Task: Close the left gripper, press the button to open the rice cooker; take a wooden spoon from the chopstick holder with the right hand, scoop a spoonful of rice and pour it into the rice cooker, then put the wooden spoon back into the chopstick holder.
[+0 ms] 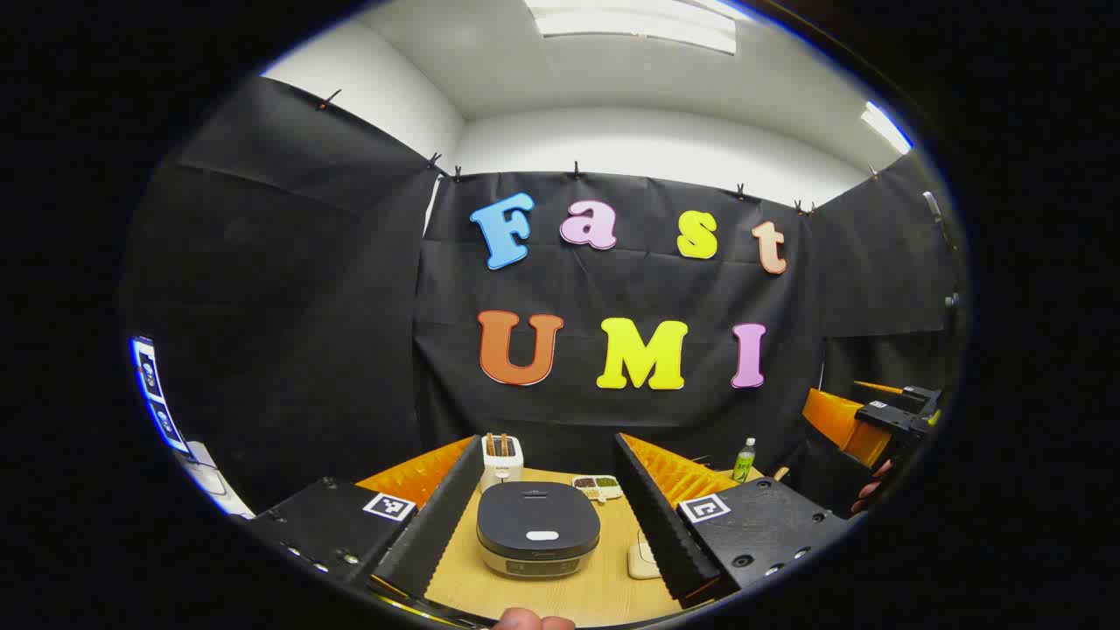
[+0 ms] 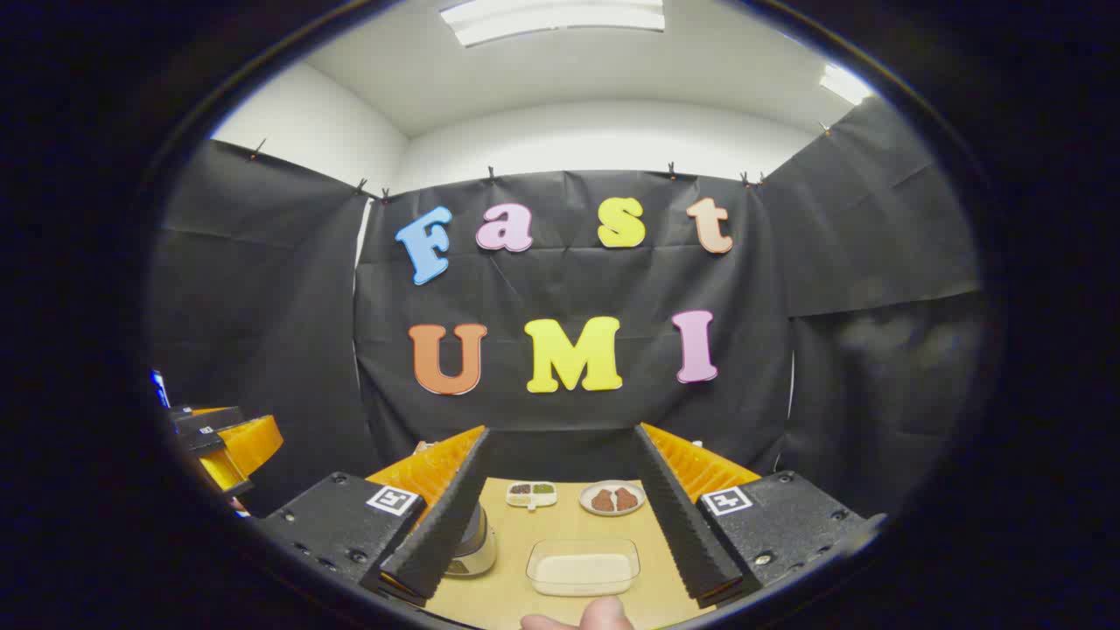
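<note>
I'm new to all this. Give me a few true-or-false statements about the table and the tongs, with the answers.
1. The rice cooker has its lid open. False: the lid is down.
2. The left tongs are open, fingers either side of the cooker. True.
3. The right tongs grip a wooden spoon. False: they are open and hold nothing.
4. A clear container of rice lies between the right tongs' fingers. True.
5. A green-labelled bottle stands on the table. True.
</note>
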